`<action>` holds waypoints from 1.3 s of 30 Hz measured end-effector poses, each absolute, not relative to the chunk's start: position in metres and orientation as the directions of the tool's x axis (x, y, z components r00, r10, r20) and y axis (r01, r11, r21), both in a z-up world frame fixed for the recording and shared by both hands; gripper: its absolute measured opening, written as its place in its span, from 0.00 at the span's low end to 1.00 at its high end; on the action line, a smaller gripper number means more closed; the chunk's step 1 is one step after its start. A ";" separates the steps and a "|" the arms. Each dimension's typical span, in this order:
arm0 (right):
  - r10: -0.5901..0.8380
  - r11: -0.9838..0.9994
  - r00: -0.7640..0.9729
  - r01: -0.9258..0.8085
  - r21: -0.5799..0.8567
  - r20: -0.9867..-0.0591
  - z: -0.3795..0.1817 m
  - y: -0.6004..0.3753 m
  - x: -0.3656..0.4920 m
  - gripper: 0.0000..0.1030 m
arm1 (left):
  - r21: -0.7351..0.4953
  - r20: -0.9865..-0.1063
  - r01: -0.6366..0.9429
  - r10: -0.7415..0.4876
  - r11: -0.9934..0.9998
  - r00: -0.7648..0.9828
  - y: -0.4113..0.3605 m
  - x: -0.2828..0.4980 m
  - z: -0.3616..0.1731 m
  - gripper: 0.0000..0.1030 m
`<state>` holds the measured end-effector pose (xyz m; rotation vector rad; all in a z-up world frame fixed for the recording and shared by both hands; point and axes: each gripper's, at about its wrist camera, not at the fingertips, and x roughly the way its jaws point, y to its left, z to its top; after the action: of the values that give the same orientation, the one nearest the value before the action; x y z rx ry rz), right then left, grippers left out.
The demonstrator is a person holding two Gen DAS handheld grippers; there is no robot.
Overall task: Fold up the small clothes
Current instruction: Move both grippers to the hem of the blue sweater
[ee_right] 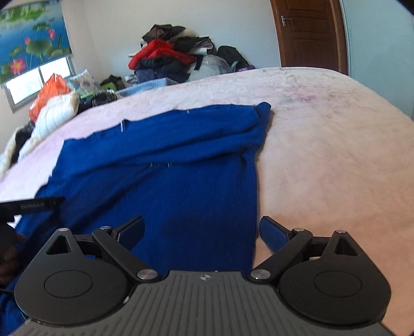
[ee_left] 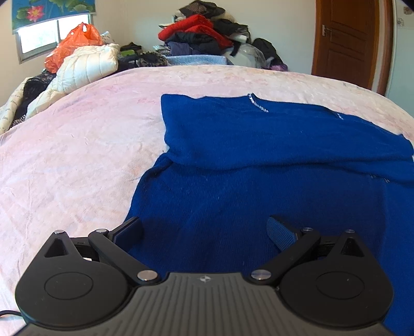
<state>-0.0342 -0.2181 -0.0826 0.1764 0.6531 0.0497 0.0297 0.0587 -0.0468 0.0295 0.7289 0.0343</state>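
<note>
Hovering wide open and empty, both the left tool (ee_left: 204, 232) and right tool (ee_right: 201, 232) risk dragging the blue sweater (ee_left: 258, 160), whose folded-over top, seemingly loose, could slip on the bed (ee_left: 77, 155).

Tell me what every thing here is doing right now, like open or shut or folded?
blue sweater: flat on the bed, far part folded over.
left gripper: open, holding nothing.
right gripper: open, holding nothing.
pink bedspread: spread out, slightly wrinkled.
wooden door: shut.
clothes pile: heaped, unfolded.
orange bag: crumpled.
window blind: partly lowered.
</note>
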 end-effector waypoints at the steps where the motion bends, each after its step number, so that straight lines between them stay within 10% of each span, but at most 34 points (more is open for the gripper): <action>1: 0.085 0.988 0.791 0.010 0.152 -0.606 -0.082 -0.214 -0.039 0.95 | 0.036 -0.674 -0.010 0.032 0.999 0.738 0.062 0.024 -0.045 1.00; 6: 0.017 1.000 0.785 -0.020 0.001 -0.619 -0.087 -0.198 -0.064 0.97 | -0.001 -0.707 0.036 -0.027 0.999 0.706 0.083 0.000 -0.035 1.00; 39: 0.173 0.962 0.813 -0.018 0.273 -0.556 -0.068 -0.218 -0.100 0.88 | 0.076 -0.703 0.079 -0.003 0.994 0.711 0.090 -0.046 -0.017 1.00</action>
<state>-0.0997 -0.2185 -0.0676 0.2616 0.6147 0.1031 -0.0458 0.0898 -0.0171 0.1028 0.7788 -0.0457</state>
